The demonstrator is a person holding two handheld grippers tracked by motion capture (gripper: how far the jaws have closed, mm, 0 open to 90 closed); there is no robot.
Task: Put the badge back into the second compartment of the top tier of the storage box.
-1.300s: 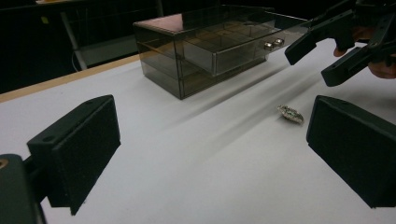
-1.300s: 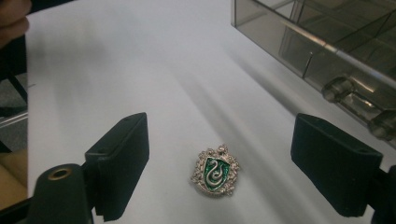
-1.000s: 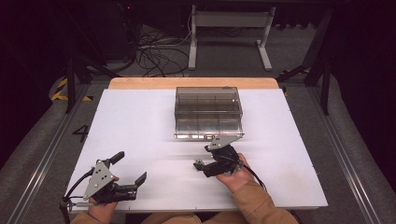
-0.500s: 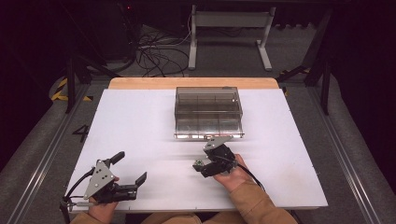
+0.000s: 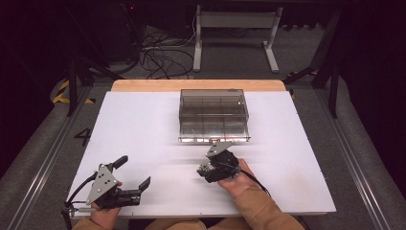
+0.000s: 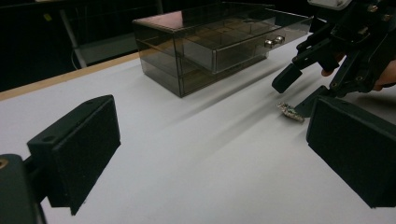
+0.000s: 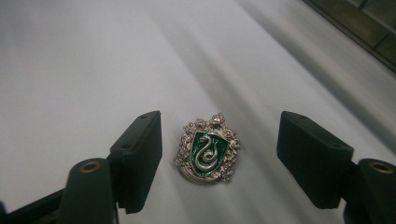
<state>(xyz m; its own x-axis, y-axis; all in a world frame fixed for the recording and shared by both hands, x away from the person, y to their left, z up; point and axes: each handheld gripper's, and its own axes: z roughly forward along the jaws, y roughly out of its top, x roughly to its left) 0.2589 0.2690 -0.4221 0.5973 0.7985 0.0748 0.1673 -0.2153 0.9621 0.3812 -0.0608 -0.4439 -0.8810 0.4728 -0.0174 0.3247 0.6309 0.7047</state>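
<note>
A small metal badge with a green shield and a silver snake lies flat on the white table. My right gripper is open, tilted down over the badge, with one jaw on each side and neither touching it. In the high view that right gripper sits at the table's near middle, just in front of a smoked clear drawer box. My left gripper is open and holds nothing at the near left. From the left gripper view, the badge lies under the right gripper.
The drawer box has small round knobs, and its upper drawer looks pulled out a little. A wooden strip edges the table's far side. Cables and a metal stand lie on the floor beyond it.
The right gripper has edged slightly to the left over the badge. The left gripper has stayed where it was.
</note>
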